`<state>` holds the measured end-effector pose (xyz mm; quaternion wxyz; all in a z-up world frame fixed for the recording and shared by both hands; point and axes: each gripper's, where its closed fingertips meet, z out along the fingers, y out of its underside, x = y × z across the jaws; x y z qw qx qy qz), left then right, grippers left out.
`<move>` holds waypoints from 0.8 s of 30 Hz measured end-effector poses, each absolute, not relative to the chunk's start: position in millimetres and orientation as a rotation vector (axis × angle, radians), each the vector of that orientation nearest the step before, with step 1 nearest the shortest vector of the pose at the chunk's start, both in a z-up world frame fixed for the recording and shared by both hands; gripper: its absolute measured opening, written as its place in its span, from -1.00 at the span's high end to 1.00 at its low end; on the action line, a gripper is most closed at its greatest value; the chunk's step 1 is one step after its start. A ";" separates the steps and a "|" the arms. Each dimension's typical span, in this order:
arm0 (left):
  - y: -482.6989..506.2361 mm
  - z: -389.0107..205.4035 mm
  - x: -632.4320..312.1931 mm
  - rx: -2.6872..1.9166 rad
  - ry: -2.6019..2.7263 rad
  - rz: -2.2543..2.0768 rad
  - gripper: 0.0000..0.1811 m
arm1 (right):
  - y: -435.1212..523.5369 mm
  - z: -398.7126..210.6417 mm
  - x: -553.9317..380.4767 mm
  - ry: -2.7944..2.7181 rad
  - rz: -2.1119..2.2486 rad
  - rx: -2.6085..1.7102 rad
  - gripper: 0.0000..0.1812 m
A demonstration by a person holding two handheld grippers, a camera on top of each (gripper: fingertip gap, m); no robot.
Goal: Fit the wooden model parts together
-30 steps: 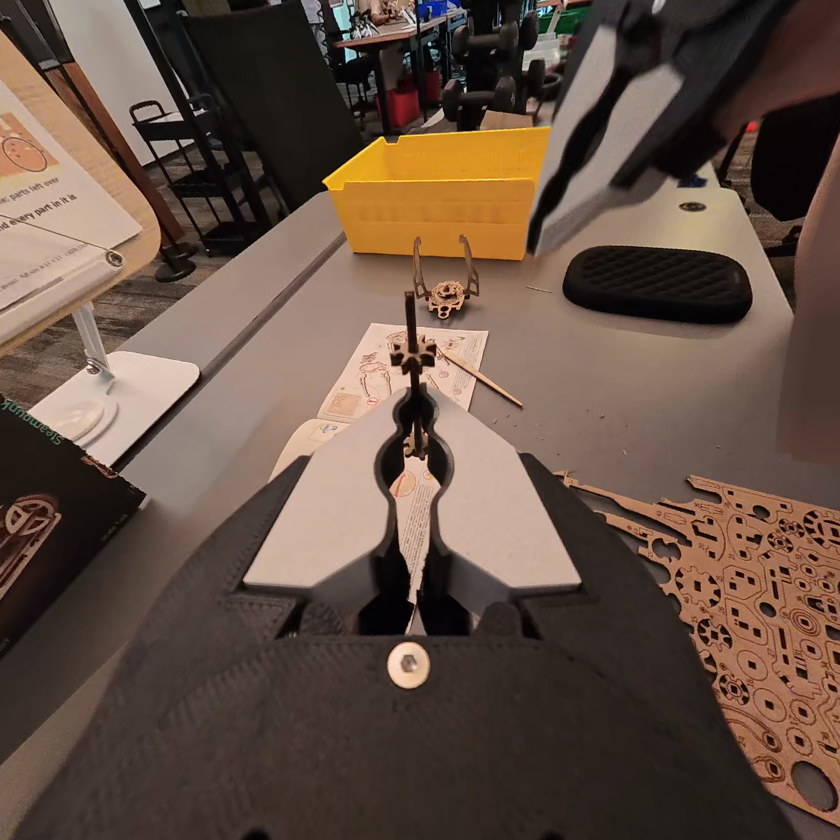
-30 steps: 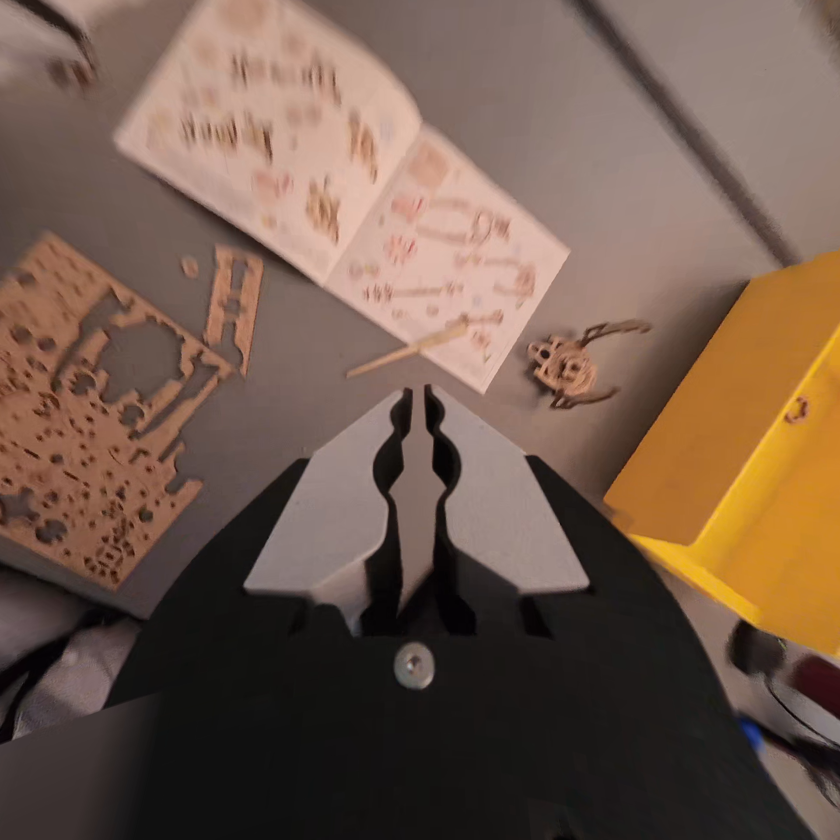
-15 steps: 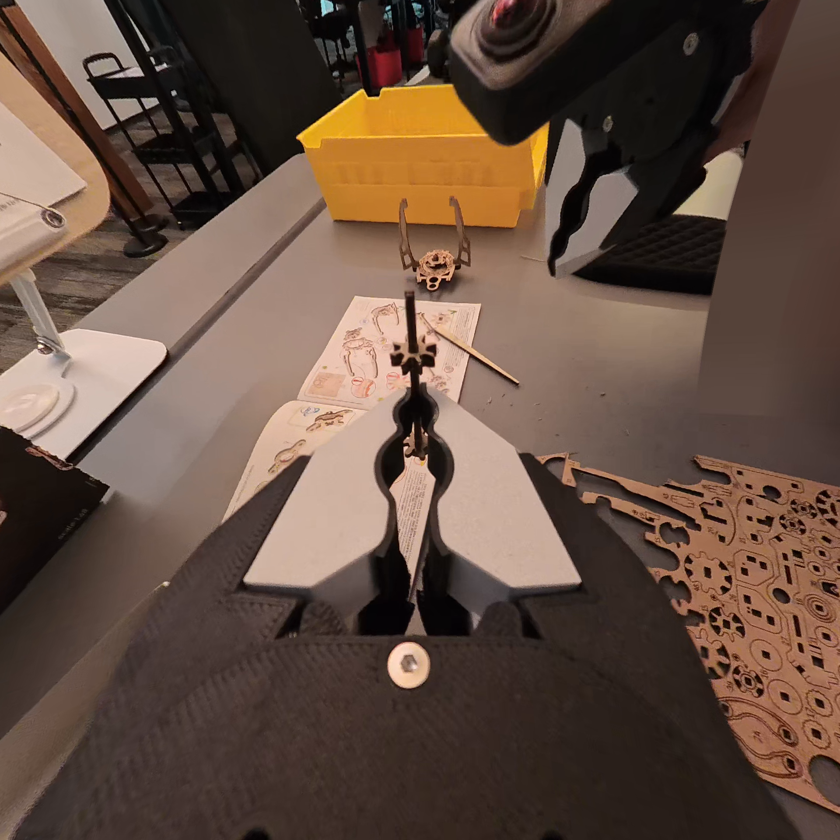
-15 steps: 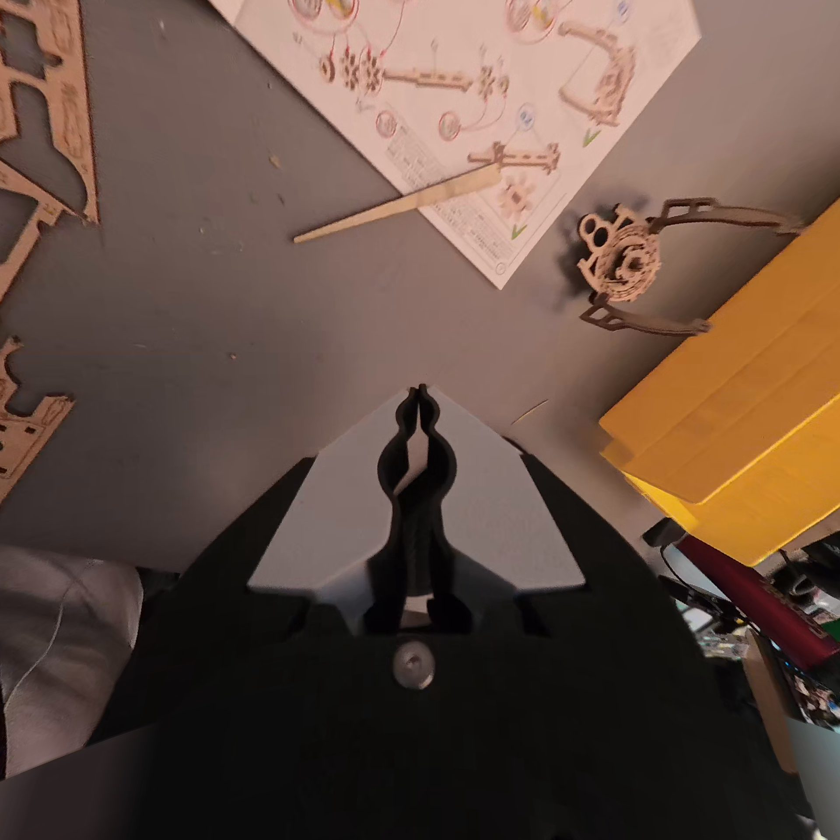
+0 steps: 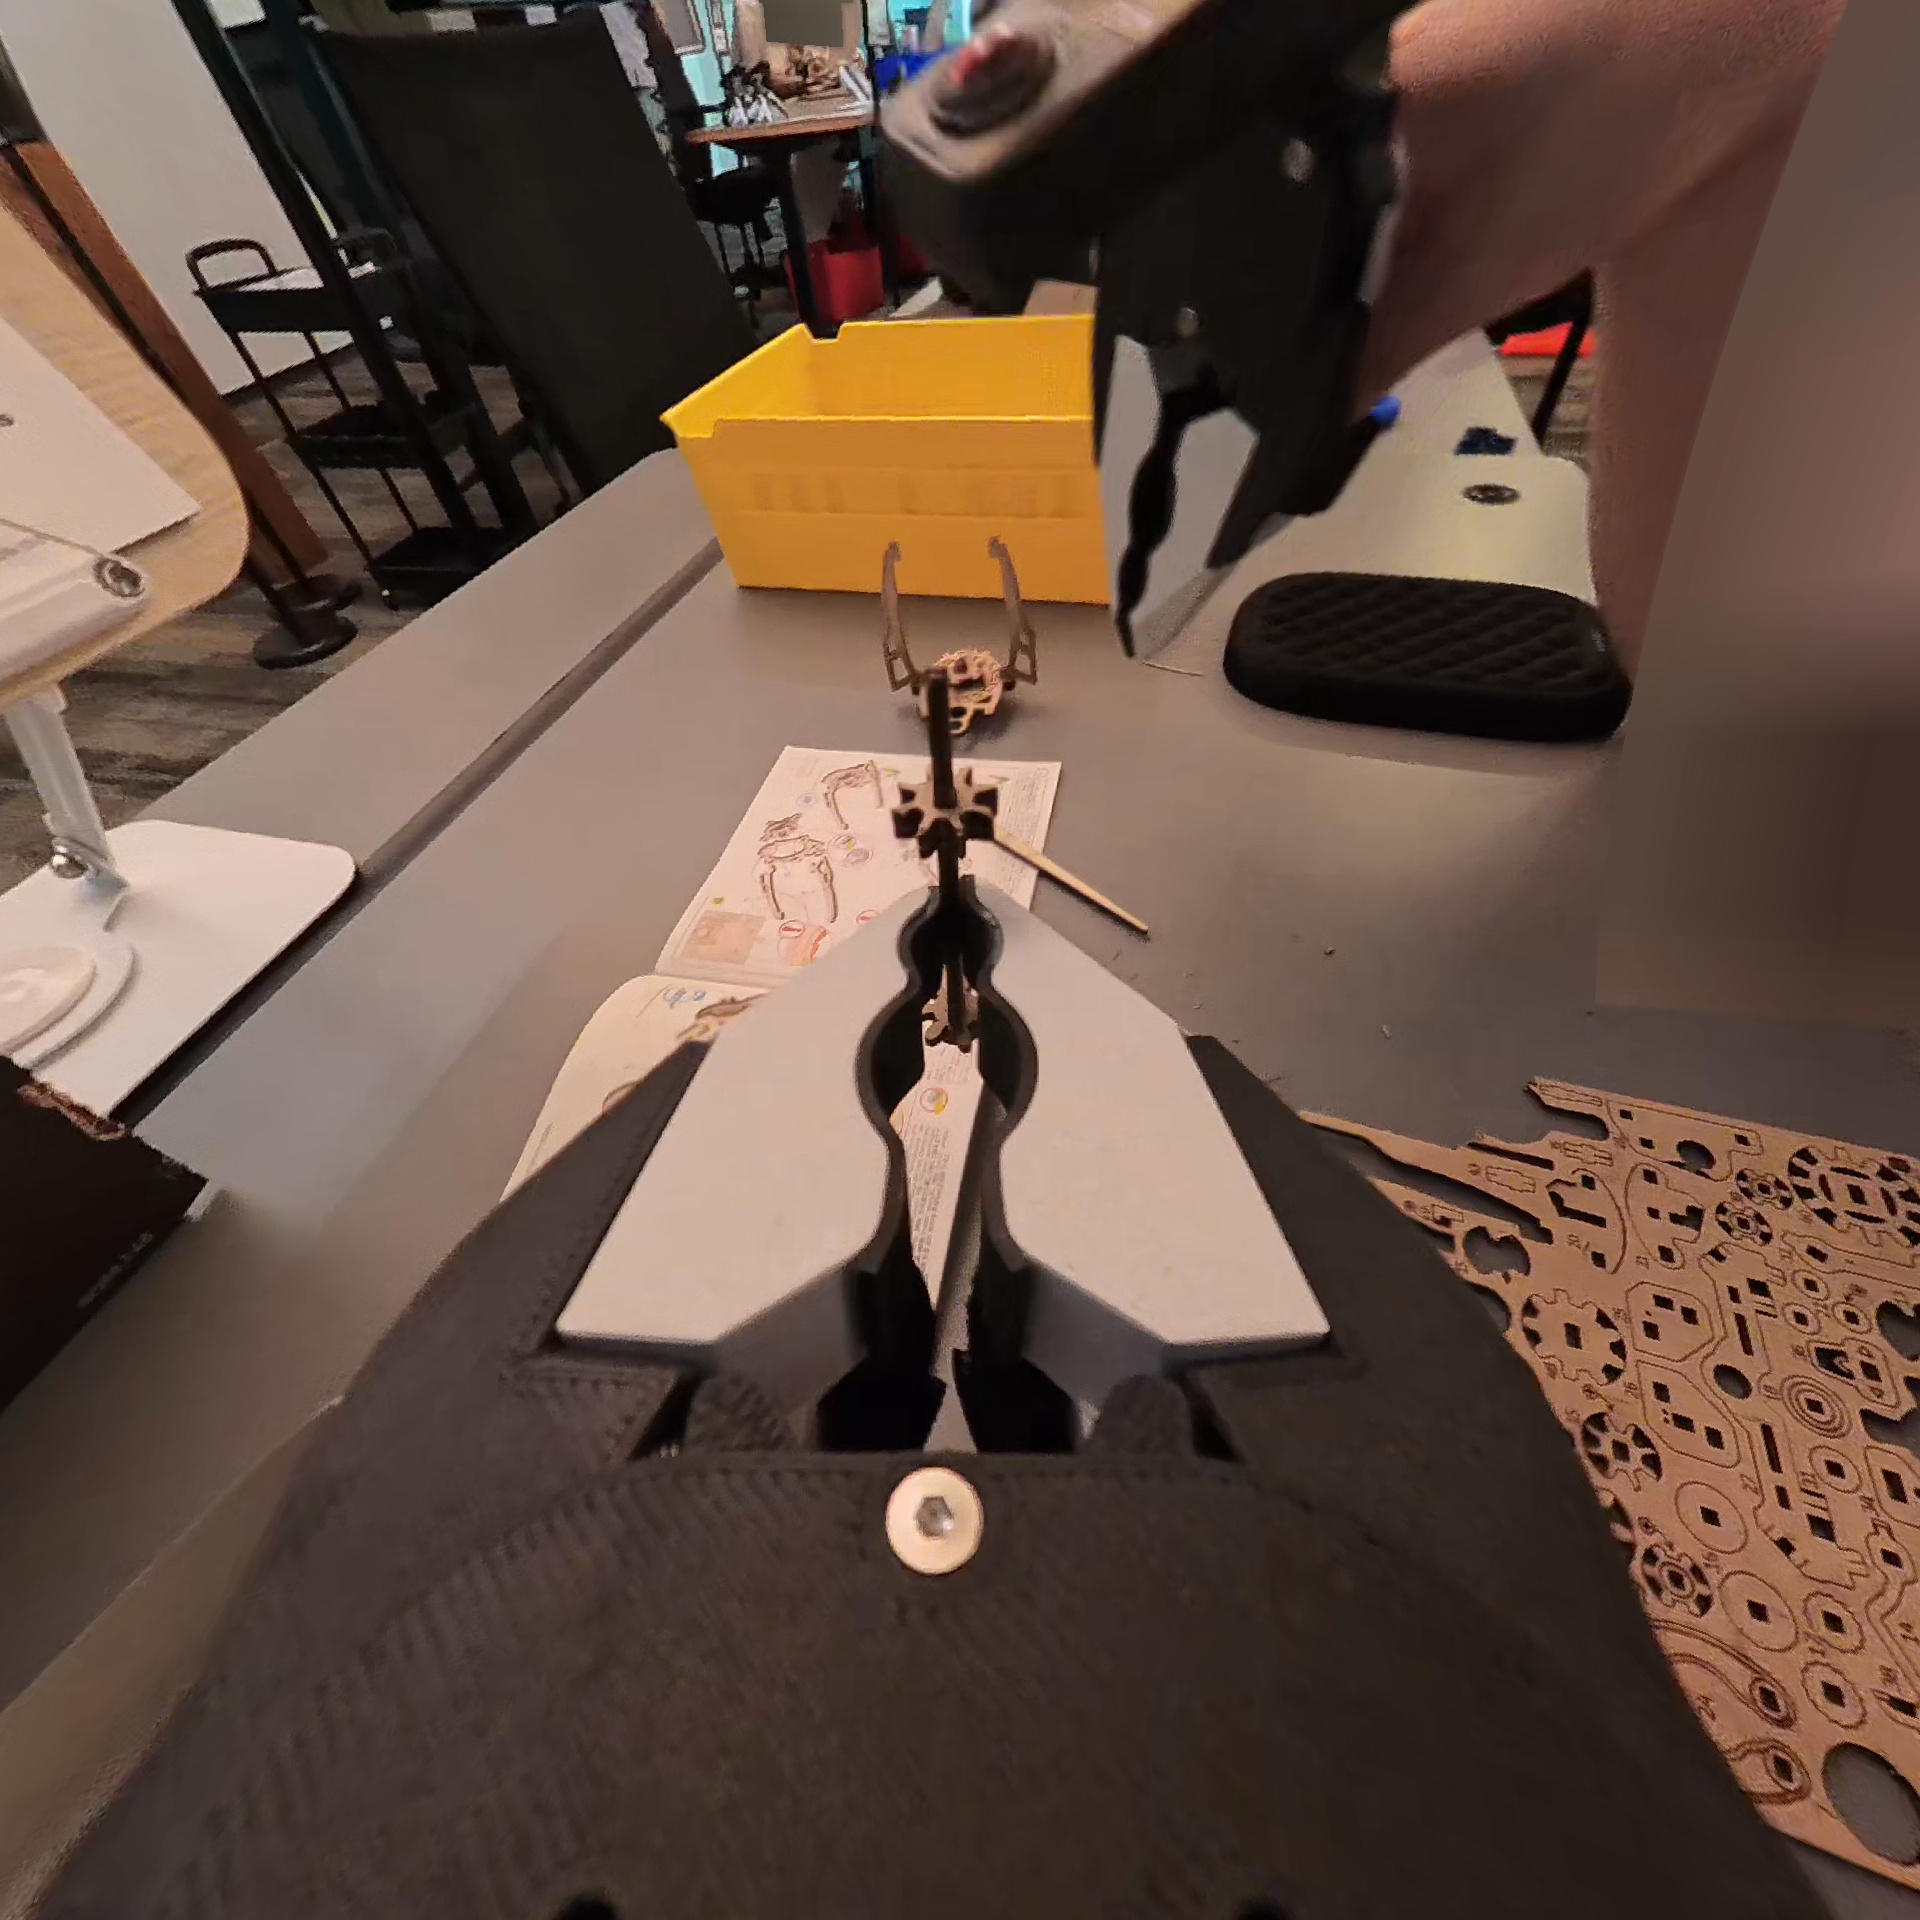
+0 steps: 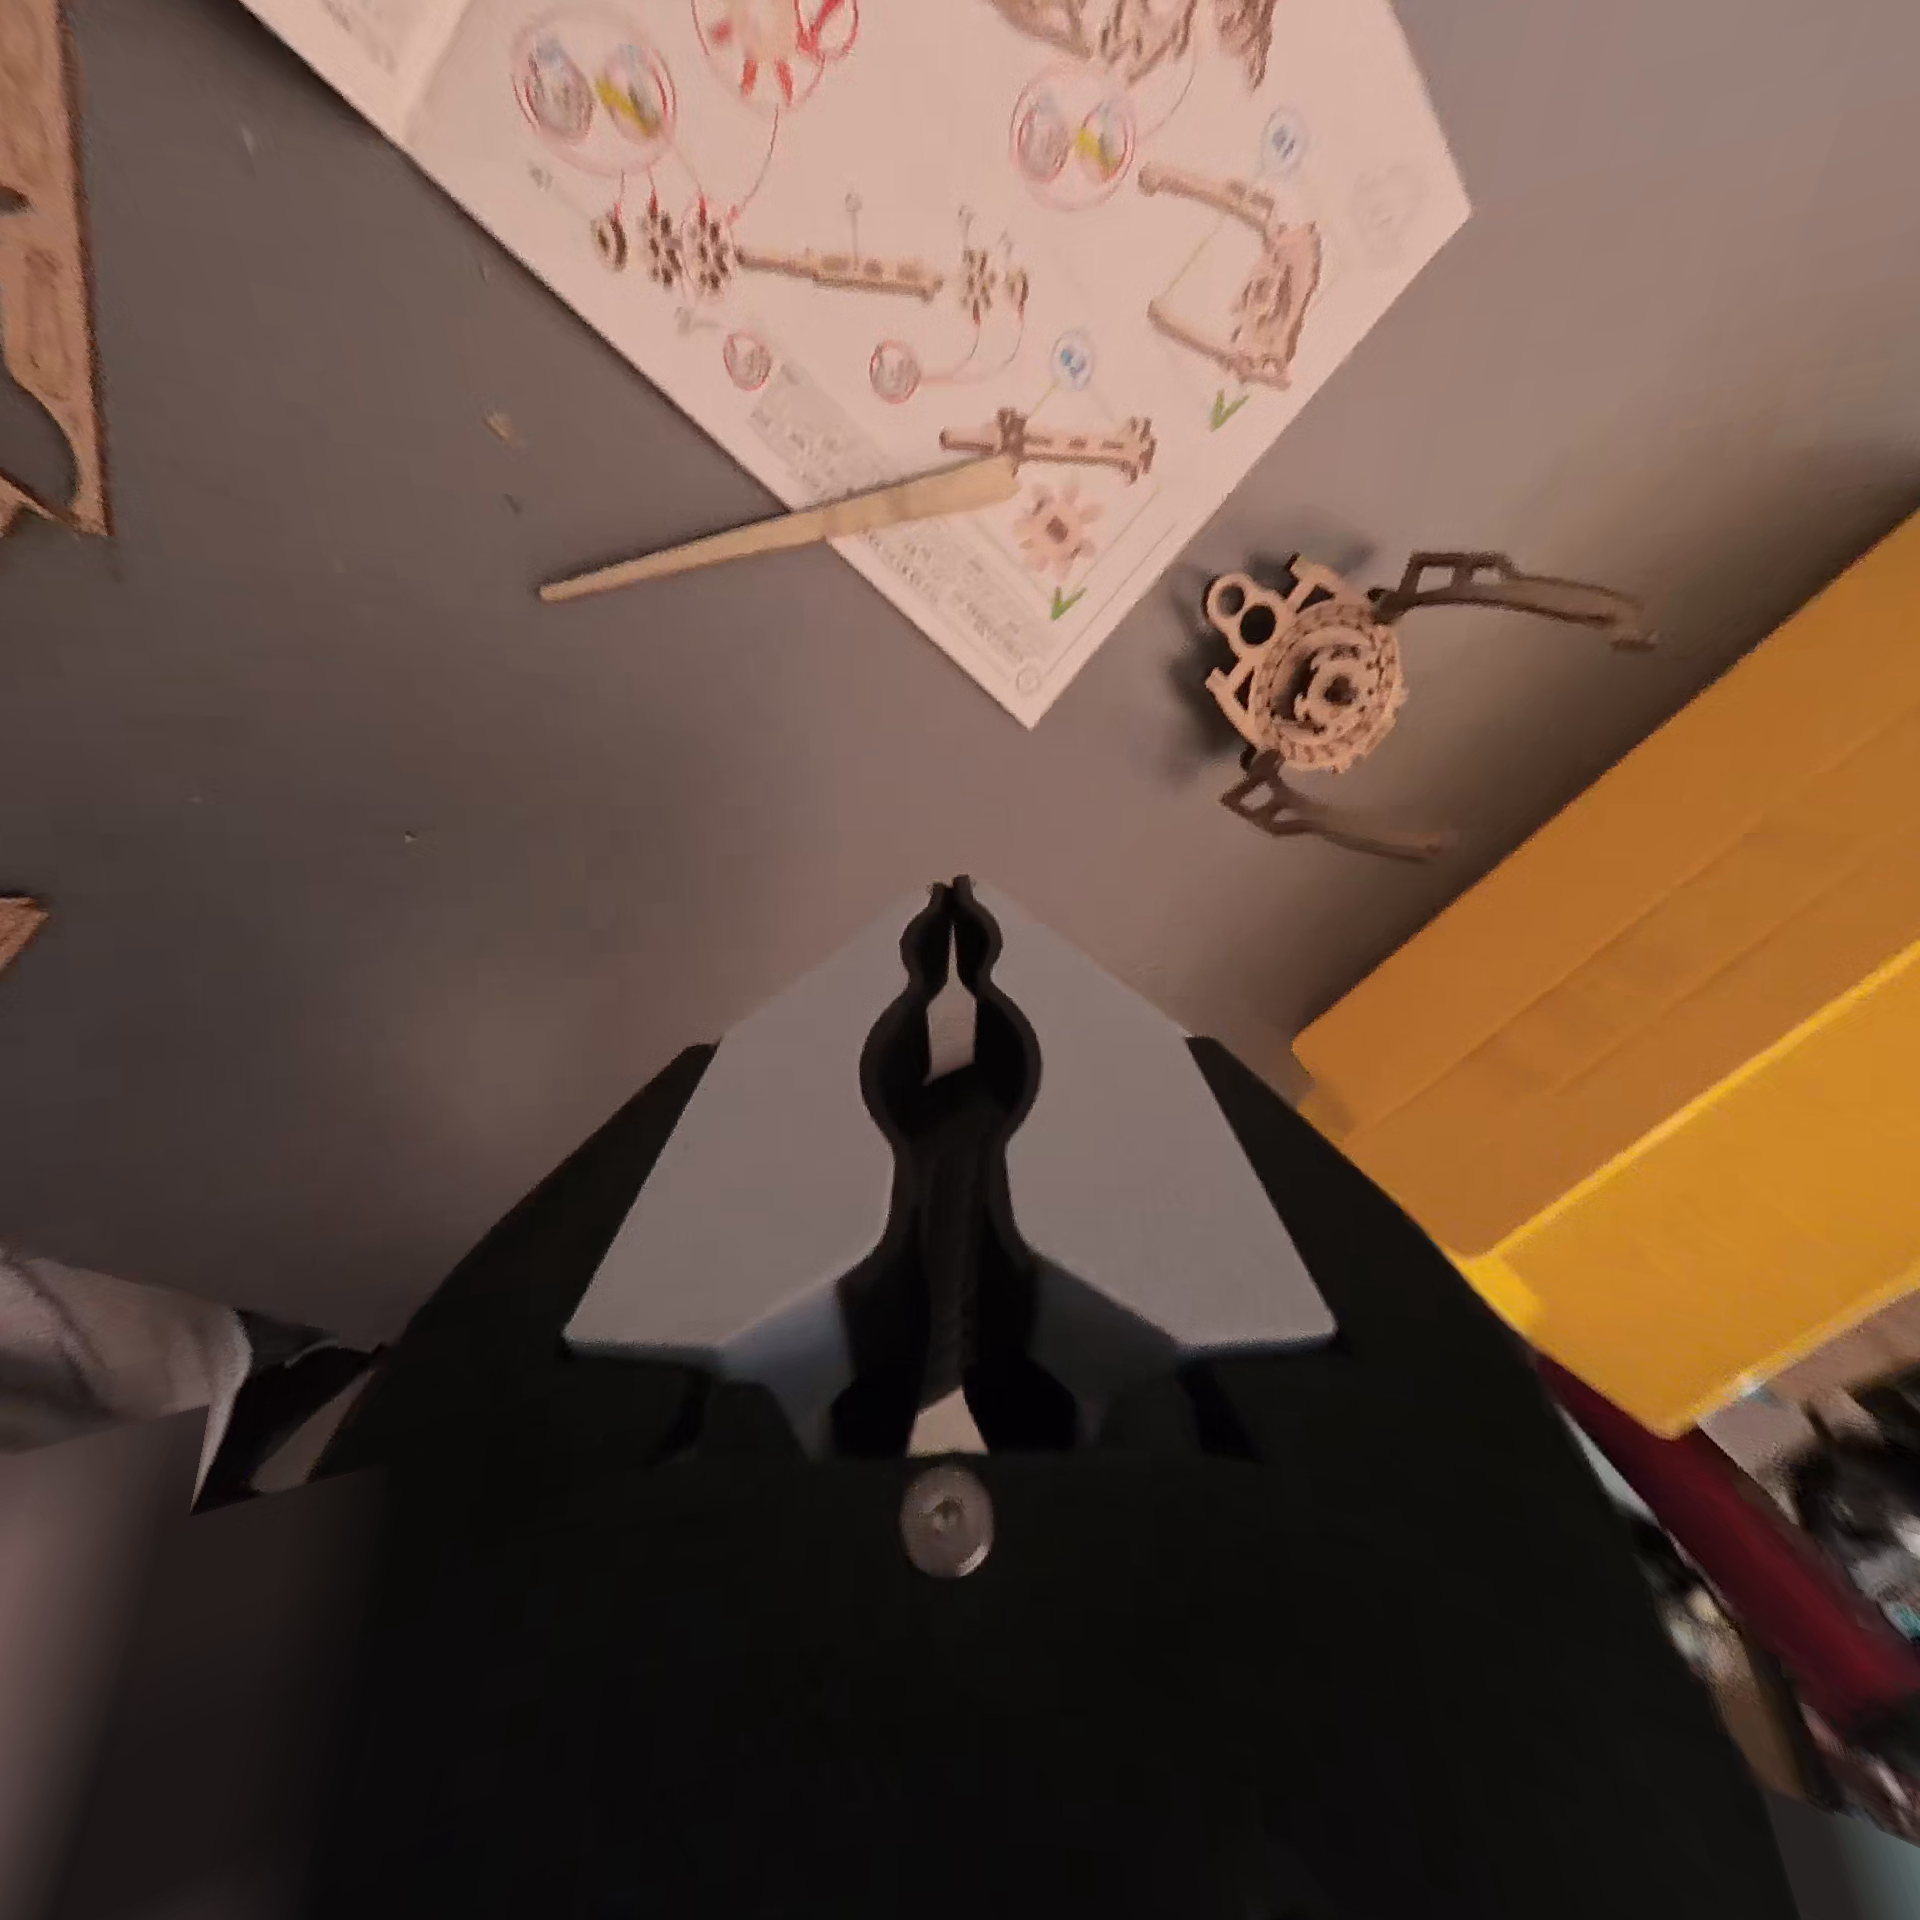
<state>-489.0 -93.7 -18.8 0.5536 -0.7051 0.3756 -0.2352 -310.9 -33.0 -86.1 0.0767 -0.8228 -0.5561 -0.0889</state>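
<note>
The right tool [image 6: 954, 891] has been swinging down over the table [image 6: 468, 852] in the last second and its jaws, a little apart a second ago, are now together on nothing. It is hanging above the half-built model [image 6: 1311, 686] lying beside the yellow bin [image 6: 1662, 1018], so a pick-up looks to be coming and will need the jaws reopened. The left tool [image 5: 951, 904] is staying clamped on the axle [image 5: 940, 800], holding it upright over the instruction sheet [image 5: 831, 862].

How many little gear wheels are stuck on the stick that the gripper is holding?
2 show. One dark gear sits on the wooden axle beyond the left gripper; a second gear sits behind the fingertips, in the gap. More may be hidden.
</note>
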 end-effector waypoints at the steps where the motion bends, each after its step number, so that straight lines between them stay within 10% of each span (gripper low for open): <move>1: -95.3 -17.7 -485.8 -1.657 0.897 -0.557 1.00 | -29.3 -83.3 -315.5 -1.676 -0.177 -2.450 1.00; 13: -90.8 -37.6 -486.9 -1.693 0.909 -0.583 1.00 | -58.2 -16.1 -430.0 -1.899 1.087 -1.527 0.73; 24: -93.1 -25.5 -492.5 -1.603 0.914 -0.554 1.00 | -57.1 58.9 -445.8 -1.543 1.152 -0.927 0.68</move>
